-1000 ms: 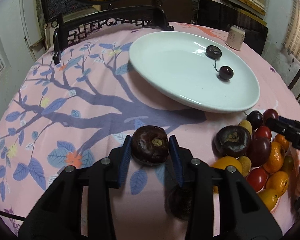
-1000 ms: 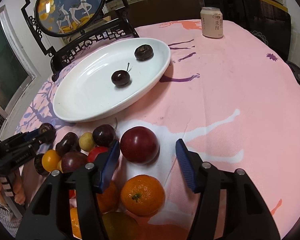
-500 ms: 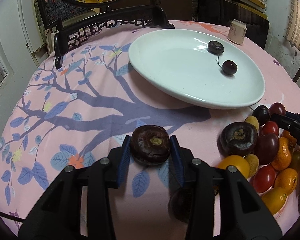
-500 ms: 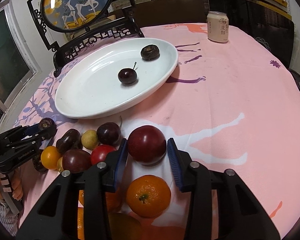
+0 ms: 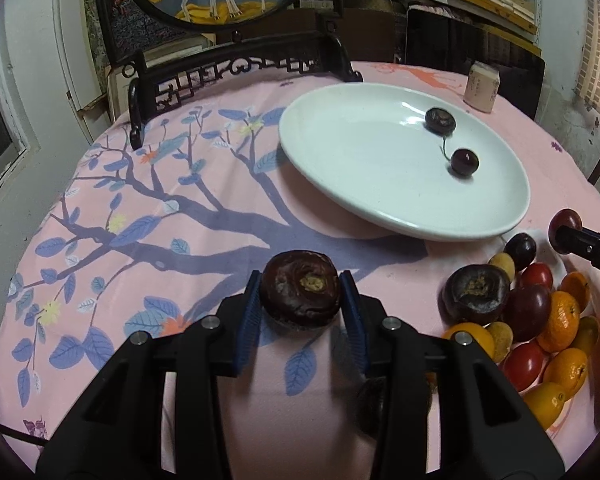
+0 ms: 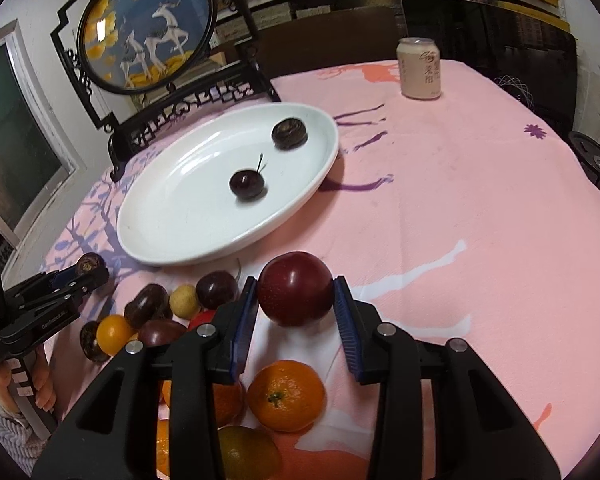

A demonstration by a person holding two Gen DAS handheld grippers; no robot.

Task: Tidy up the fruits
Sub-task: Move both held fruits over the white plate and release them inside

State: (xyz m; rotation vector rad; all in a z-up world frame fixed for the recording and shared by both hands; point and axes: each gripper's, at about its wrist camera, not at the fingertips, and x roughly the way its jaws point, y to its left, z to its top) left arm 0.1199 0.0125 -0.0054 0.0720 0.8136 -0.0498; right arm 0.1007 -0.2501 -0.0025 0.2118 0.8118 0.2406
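1. Left gripper clamped on a dark wrinkled fruit — held at 7 o'clock of the white plate.
2. Right gripper just closed onto a red plum — pads pressing both sides, at 12 o'clock of an orange.

Both fisheye views are evenly lit by soft indoor light from above, colours warm and slightly muted. Straight lines bow strongly toward the rims, and the corners fall into black vignette. Glare streaks the white plate and the glass of the round deer screen. Soft shadows sit under the plate. Focus is sharp centrally, softer at the edges.
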